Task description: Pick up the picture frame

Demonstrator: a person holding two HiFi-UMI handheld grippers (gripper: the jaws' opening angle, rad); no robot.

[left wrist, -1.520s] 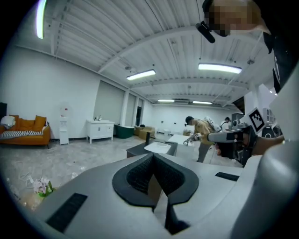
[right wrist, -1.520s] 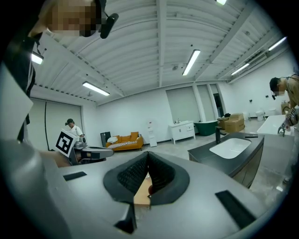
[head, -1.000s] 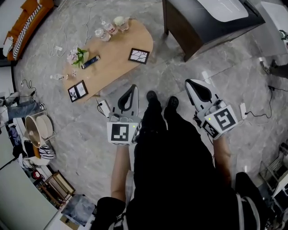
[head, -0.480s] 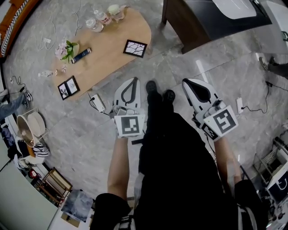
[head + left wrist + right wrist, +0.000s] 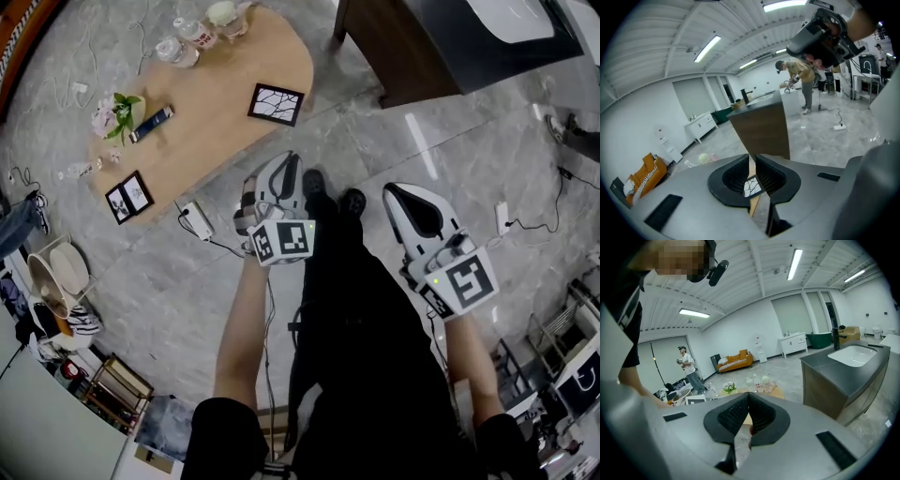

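the left gripper hangs above the floor, its jaws just opening to a thin slit with nothing between them. the picture frame lies flat on the wooden table, at twelve o'clock from that gripper and apart from it. the right gripper, at three o'clock of the left, has its jaws together, empty.

The right gripper has its jaws together, empty. Beyond stand a table with bottles, a sofa, a person and a counter with a sink.
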